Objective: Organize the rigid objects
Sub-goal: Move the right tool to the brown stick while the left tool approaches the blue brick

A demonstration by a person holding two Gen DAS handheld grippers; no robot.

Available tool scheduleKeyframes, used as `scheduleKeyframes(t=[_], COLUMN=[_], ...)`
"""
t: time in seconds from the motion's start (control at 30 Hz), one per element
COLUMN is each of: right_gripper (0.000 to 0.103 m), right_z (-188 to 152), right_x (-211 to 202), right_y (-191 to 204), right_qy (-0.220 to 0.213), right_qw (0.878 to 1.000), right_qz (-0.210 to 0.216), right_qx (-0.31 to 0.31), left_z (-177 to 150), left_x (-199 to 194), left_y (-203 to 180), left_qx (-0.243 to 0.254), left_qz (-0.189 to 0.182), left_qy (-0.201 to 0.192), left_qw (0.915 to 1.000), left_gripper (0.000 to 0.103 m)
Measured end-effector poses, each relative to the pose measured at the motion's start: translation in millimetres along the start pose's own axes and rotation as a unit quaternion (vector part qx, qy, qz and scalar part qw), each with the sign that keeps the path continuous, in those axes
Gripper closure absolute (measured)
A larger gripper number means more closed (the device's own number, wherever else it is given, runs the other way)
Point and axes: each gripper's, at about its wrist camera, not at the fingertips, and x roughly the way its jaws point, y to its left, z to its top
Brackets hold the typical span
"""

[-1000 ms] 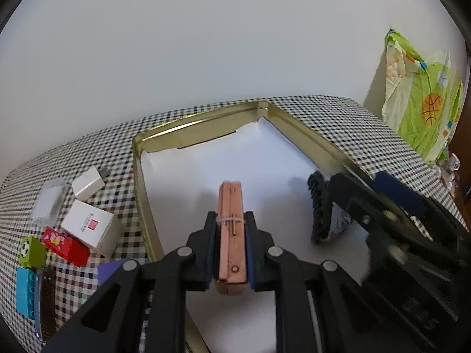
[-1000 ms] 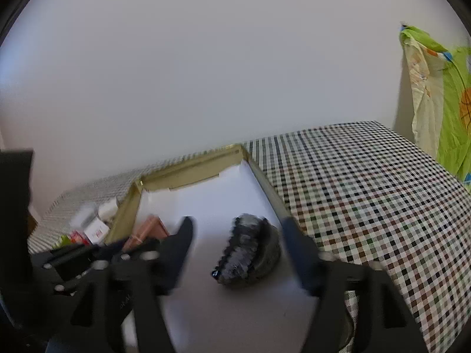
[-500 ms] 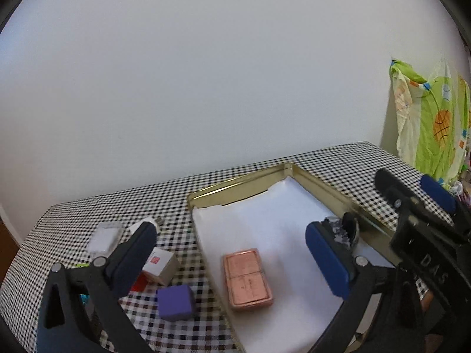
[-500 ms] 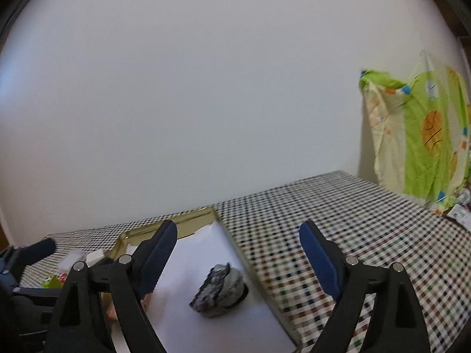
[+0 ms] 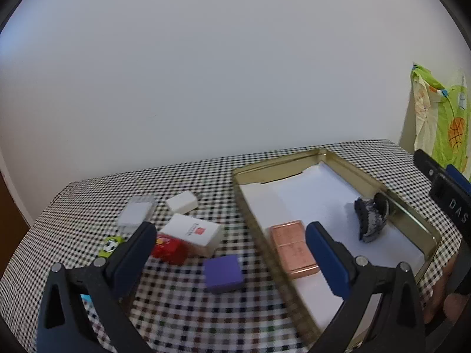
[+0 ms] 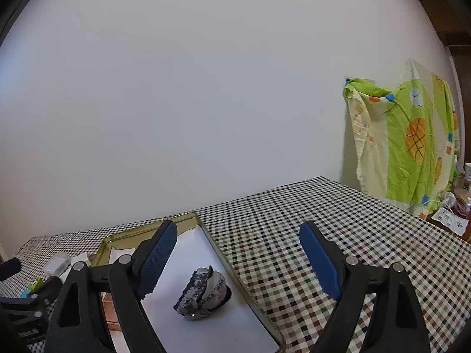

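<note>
The left tool is seen spread wide with nothing between its pads, low in the left wrist view. The right tool is likewise held wide and empty. A gold tray lined with white paper is set at the right of the checked bench. Inside it, a copper-coloured case is laid flat near the tray's left wall, and a grey-black crumpled object is placed toward the right wall, well apart from the case. Left of the tray, a purple block, a white box with a red mark, a red packet, a small white block, a clear box and a green piece are scattered. The green piece and red packet are partly covered by the left pad. A green patterned cloth is hung at the right
</note>
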Motion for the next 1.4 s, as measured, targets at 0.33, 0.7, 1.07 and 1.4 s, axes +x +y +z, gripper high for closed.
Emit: scheduleKeyframes(t=[0.33, 0.7, 1.07, 1.4], right_gripper=[0.016, 0.016, 0.016, 0.022], right_z=[-4, -16, -35, -58], right_x=[-4, -36, -44, -41], right_y=[17, 29, 94, 173], right_qy=[-0.011, 0.000, 0.039, 0.116], right_qw=[0.999, 0.999, 0.997, 0.979], right_qz=[-0.040, -0.013, 0.058, 0.167], right_qx=[-0.021, 0.036, 0.012, -0.021], left_z=[-14, -41, -62, -78], left_x=[-3, -2, 0, 5], left_y=[34, 79, 143, 210], left_qx=[-0.019, -0.027, -0.065, -0.113], left_qz=[0.009, 0.033, 0.049, 0.094], left_qy=[0.020, 0.043, 0.076, 0.102], left_qw=[0.9996, 0.9981, 0.9939, 0.9839], left_gripper=[0.001, 0.001, 0.001, 0.001])
